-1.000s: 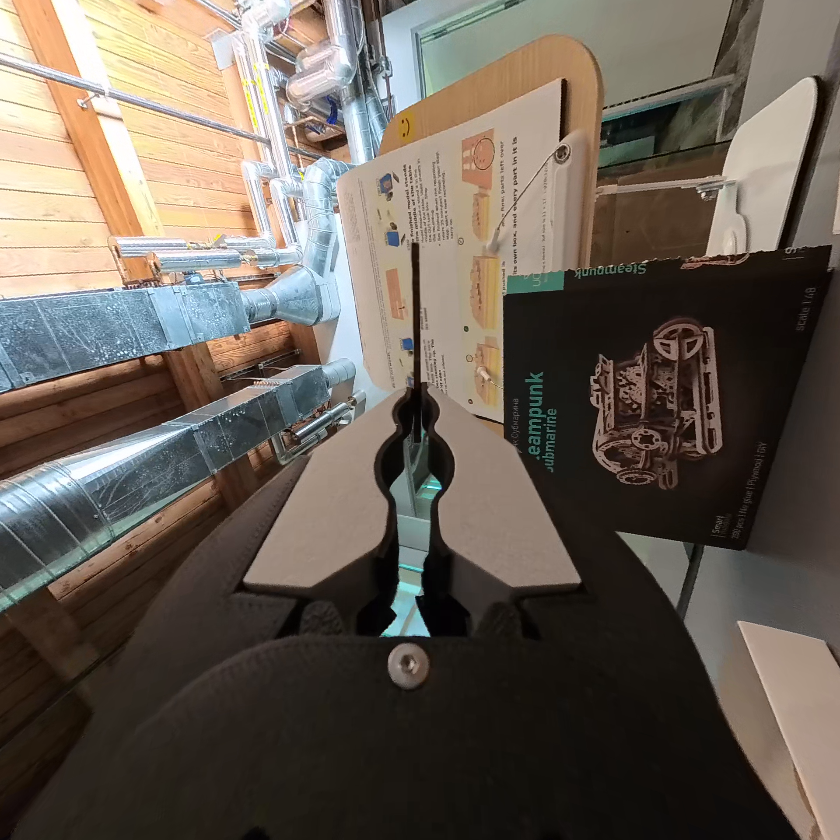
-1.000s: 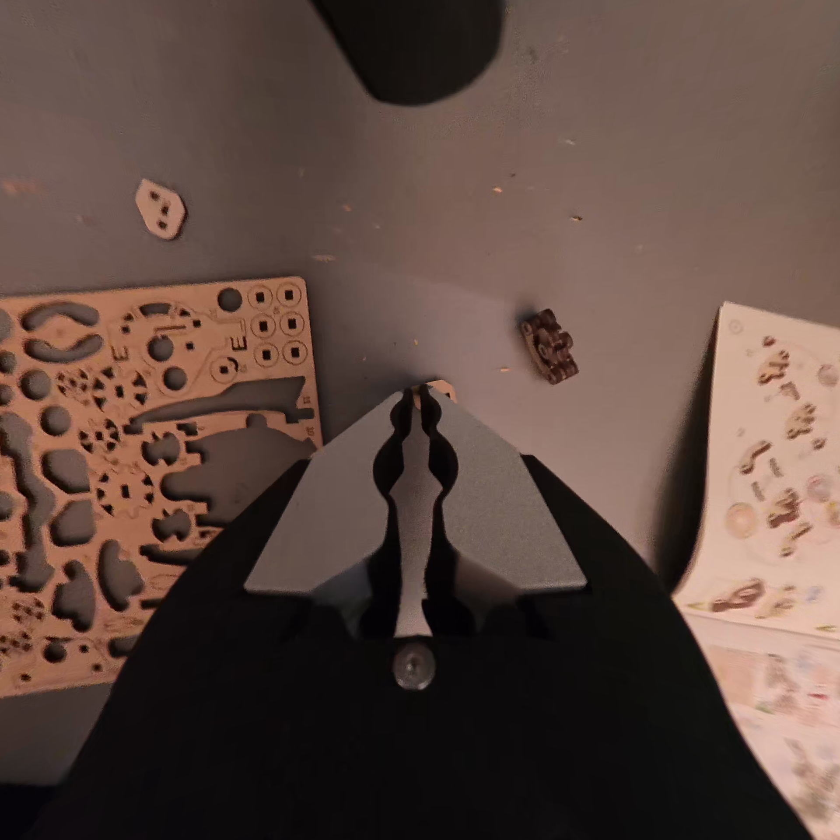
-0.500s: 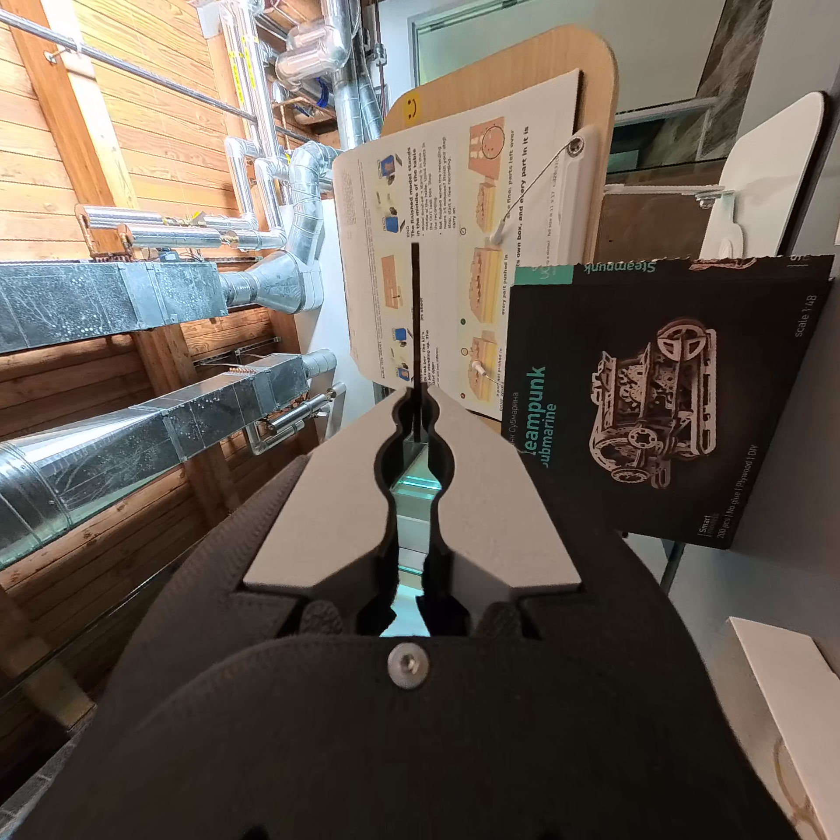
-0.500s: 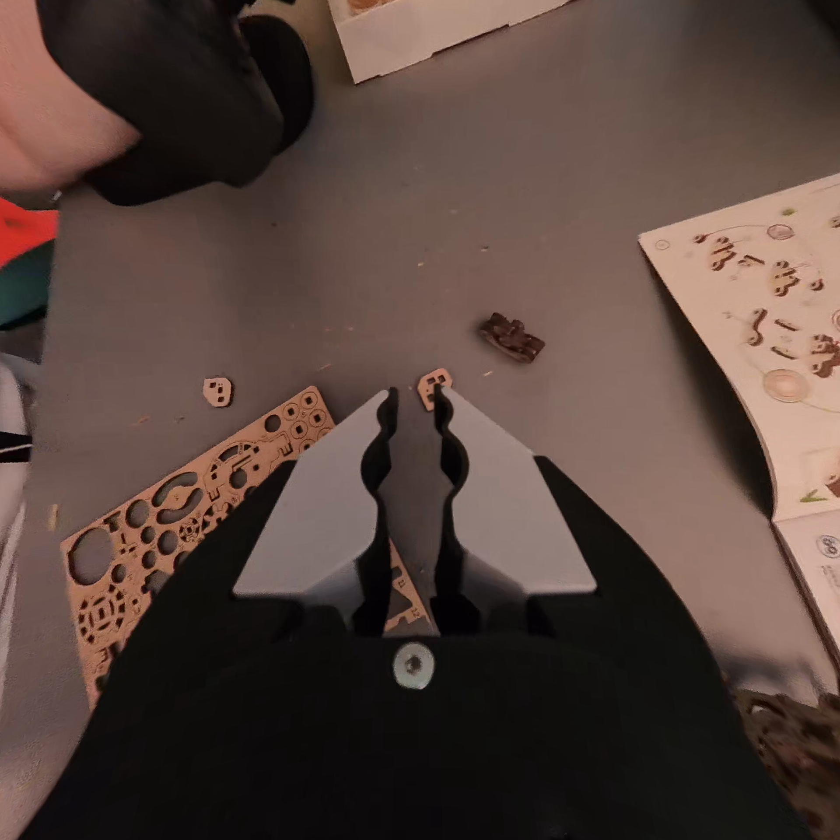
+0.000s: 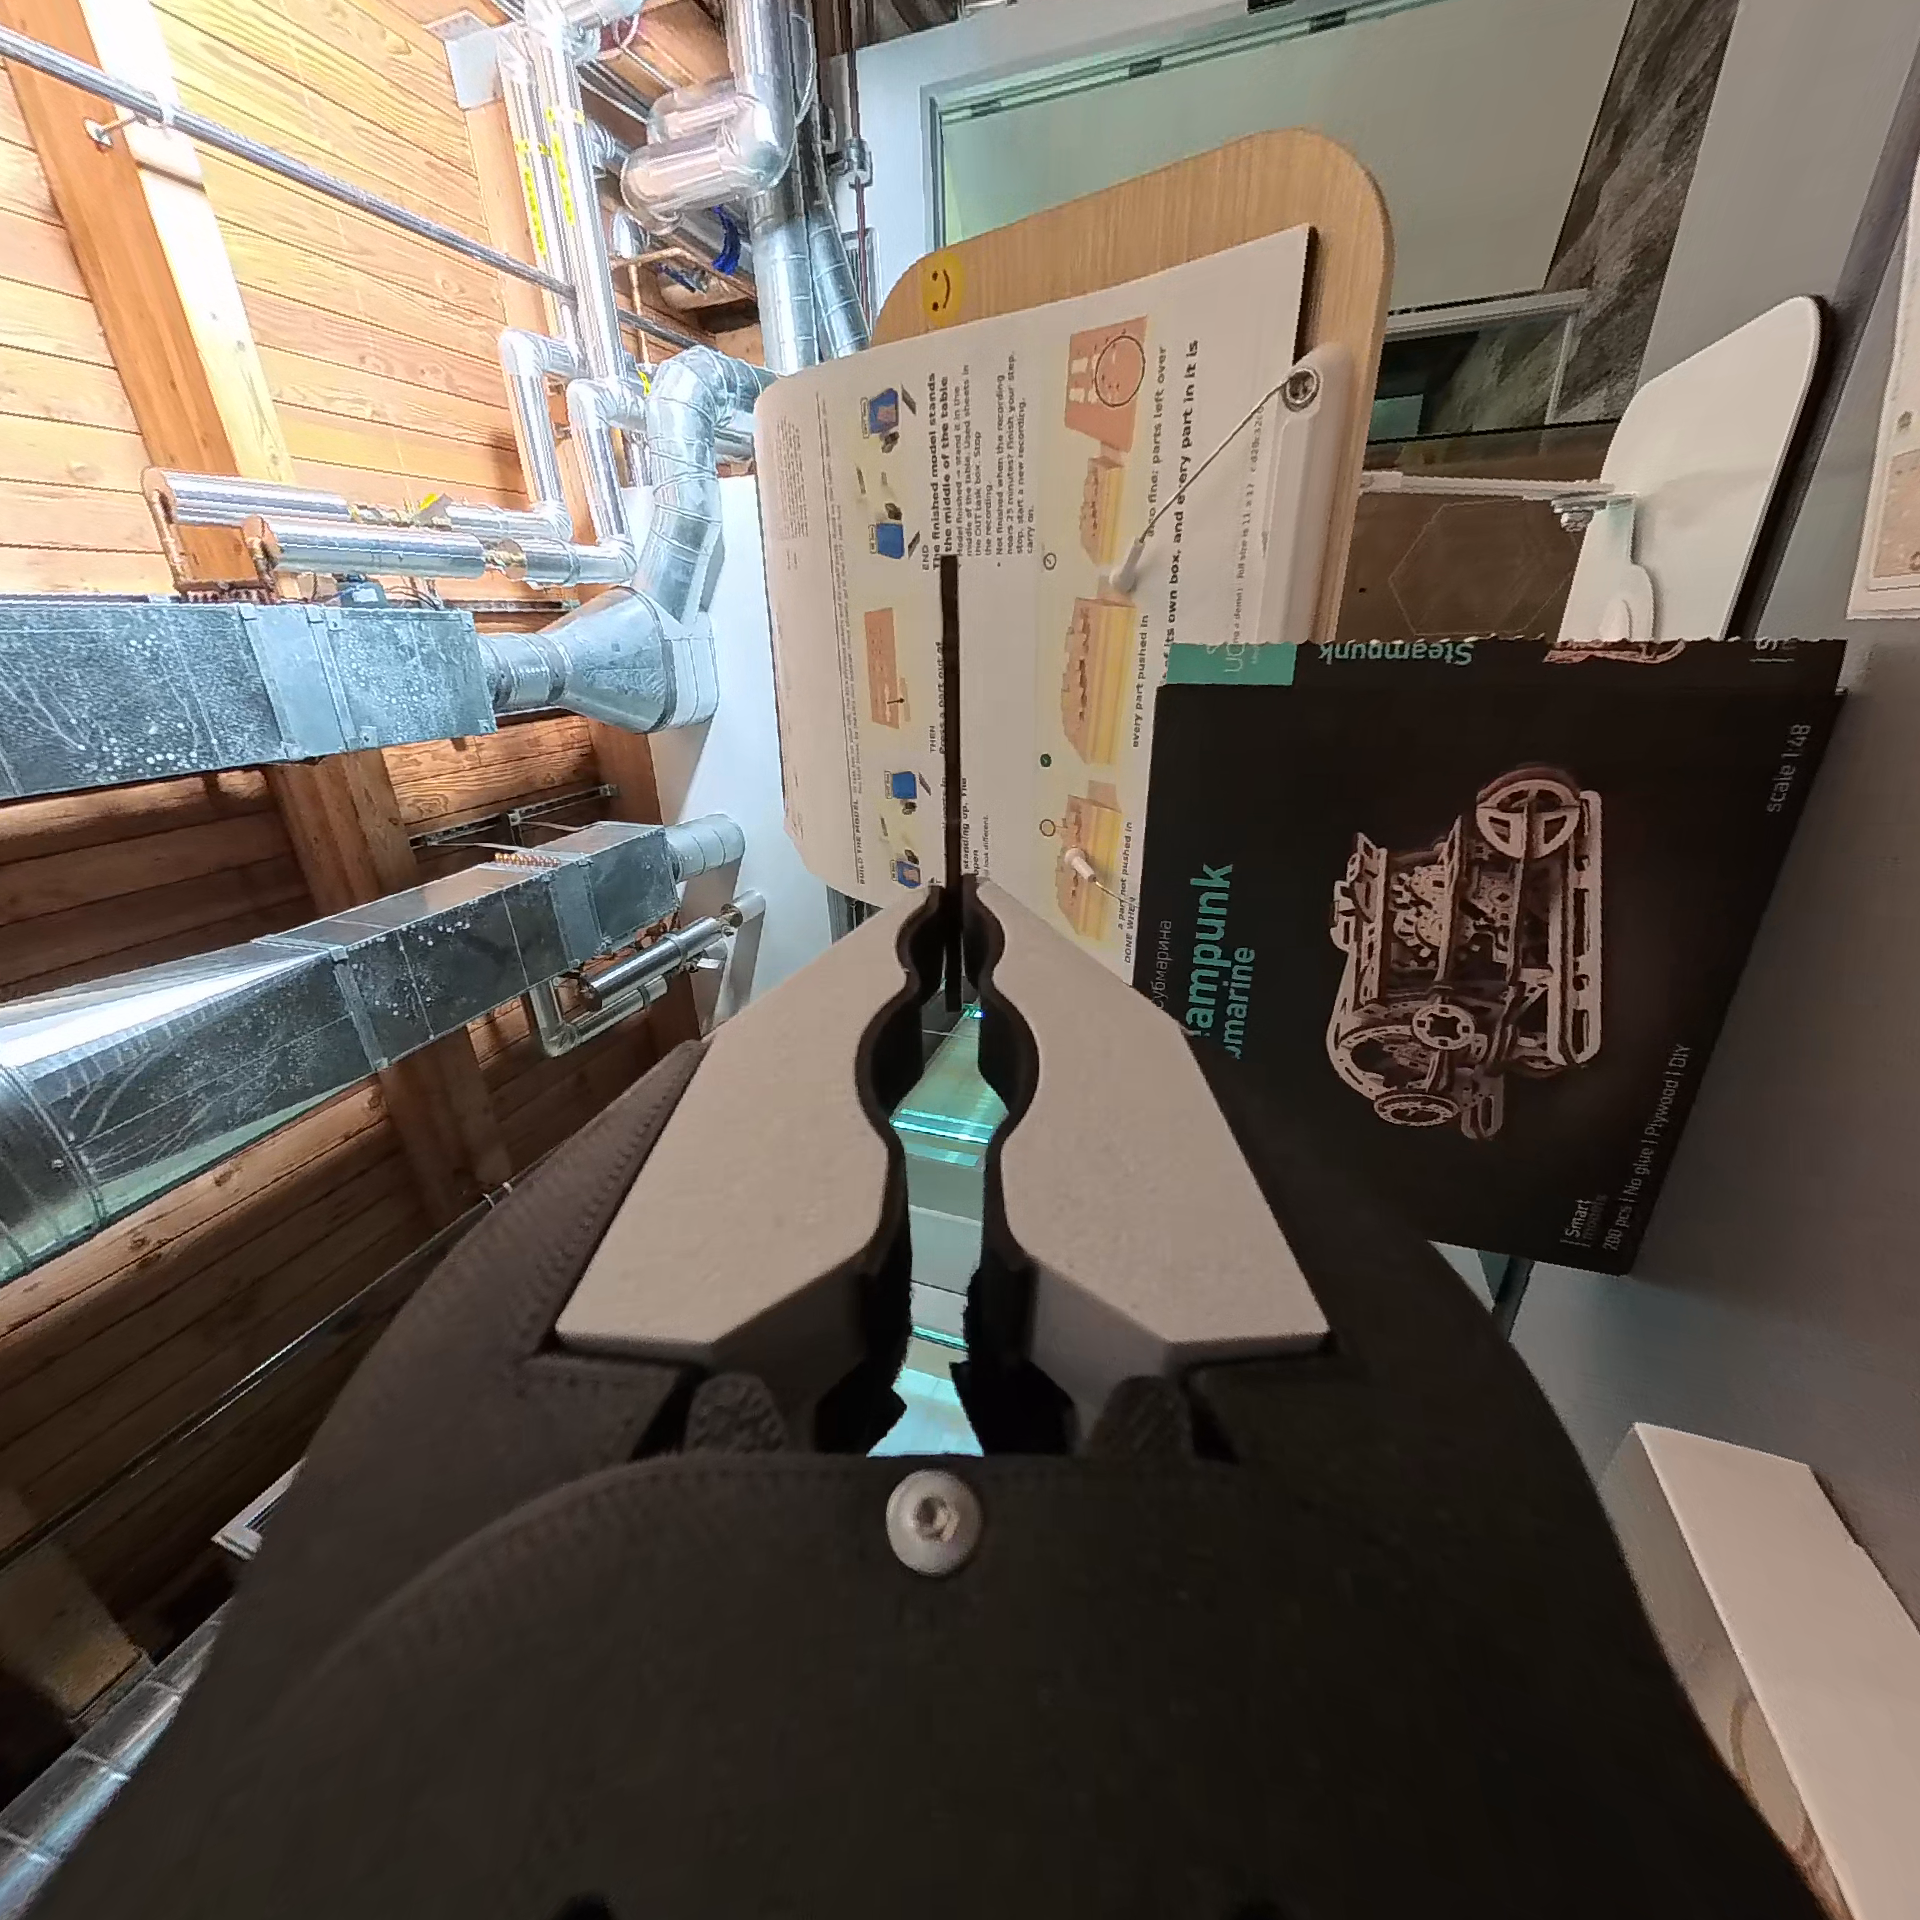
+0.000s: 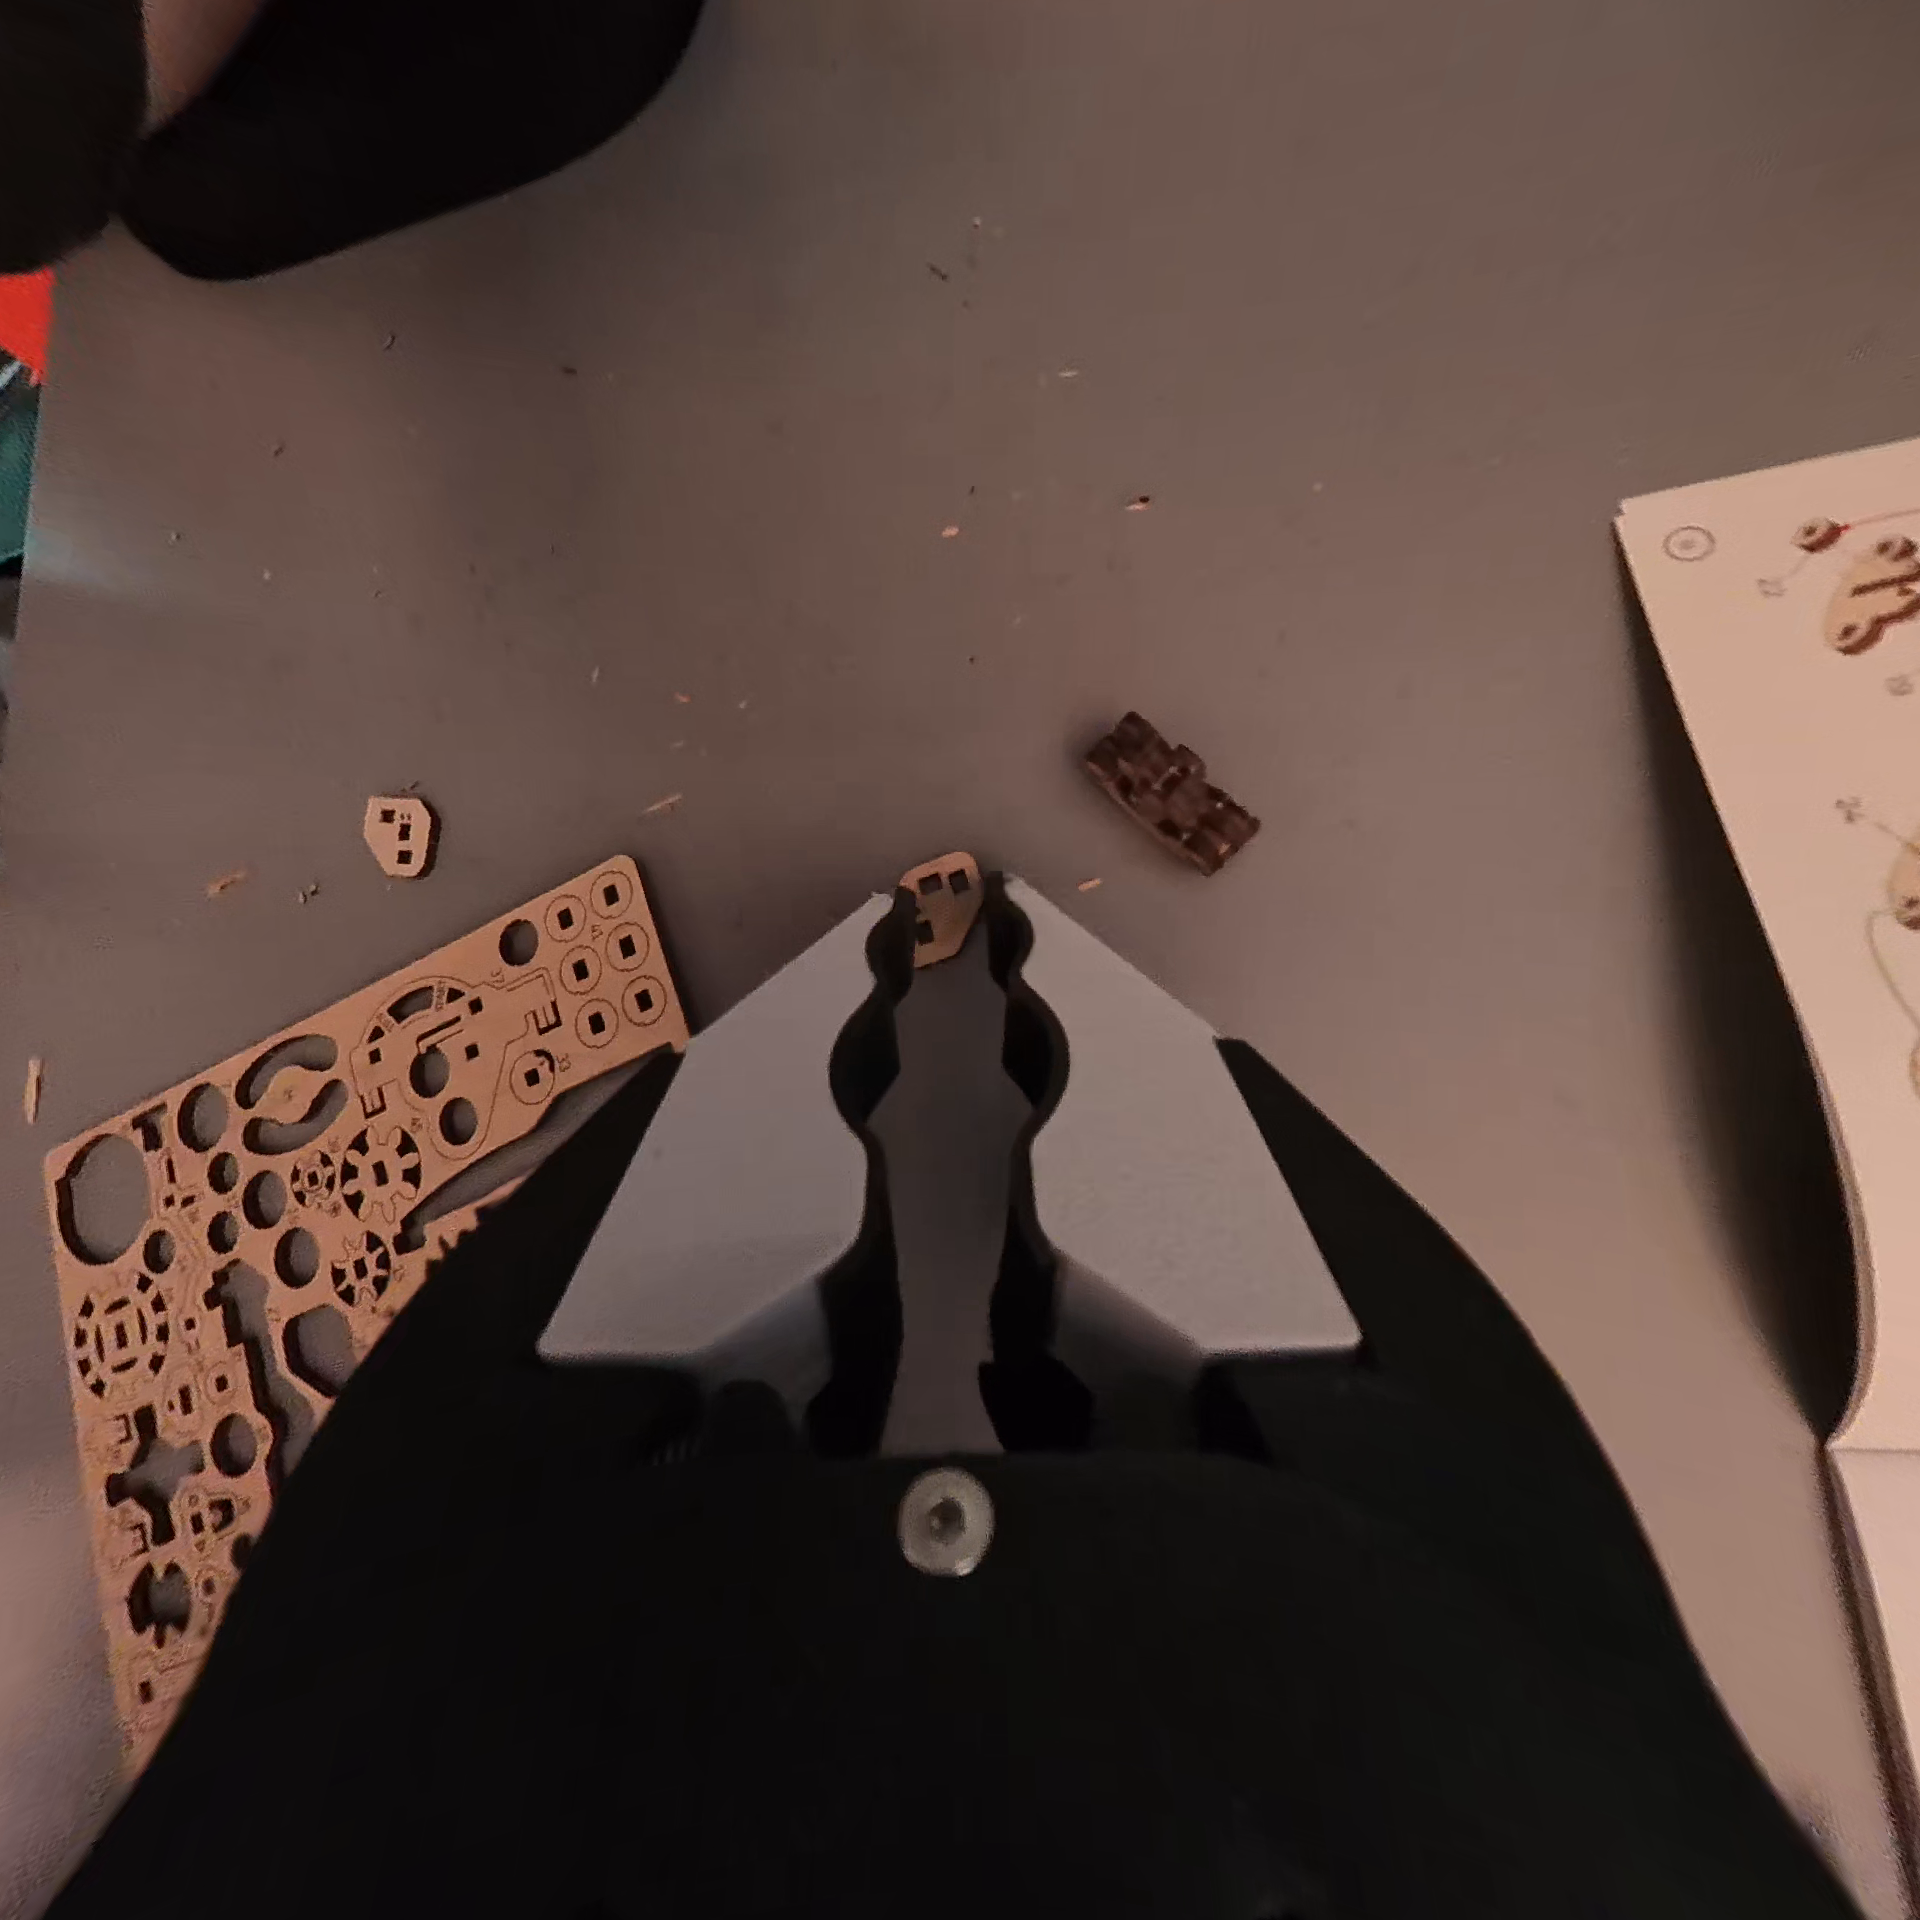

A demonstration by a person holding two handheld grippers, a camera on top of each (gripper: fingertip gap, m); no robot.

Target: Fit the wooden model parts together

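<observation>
In the right wrist view my right gripper (image 6: 943, 899) is open just above the grey table (image 6: 1039, 416). A small tan wooden part (image 6: 940, 912) with square holes lies flat between its fingertips. A second small tan part (image 6: 400, 836) lies to the left. A dark assembled wooden piece (image 6: 1169, 792) lies ahead to the right. In the left wrist view my left gripper (image 5: 951, 899) is shut on a thin dark flat piece (image 5: 949, 727), seen edge-on and sticking out past the tips. It is held up in the air, facing the back of the room.
A punched plywood sheet (image 6: 343, 1143) lies at the left, partly under my right gripper. An open instruction booklet (image 6: 1787, 831) lies at the right. A black-gloved hand (image 6: 312, 125) is at the top left. The model's dark box (image 5: 1475, 935) and a clipboard with a printed sheet (image 5: 1039, 571) stand behind. Some 25 cm of space lies between my two pairs of fingers.
My right gripper has opened, swung over the table and moved up to the small tan part, which now lies between its tips. The left gripper has shifted only slightly, still shut on the thin piece.
</observation>
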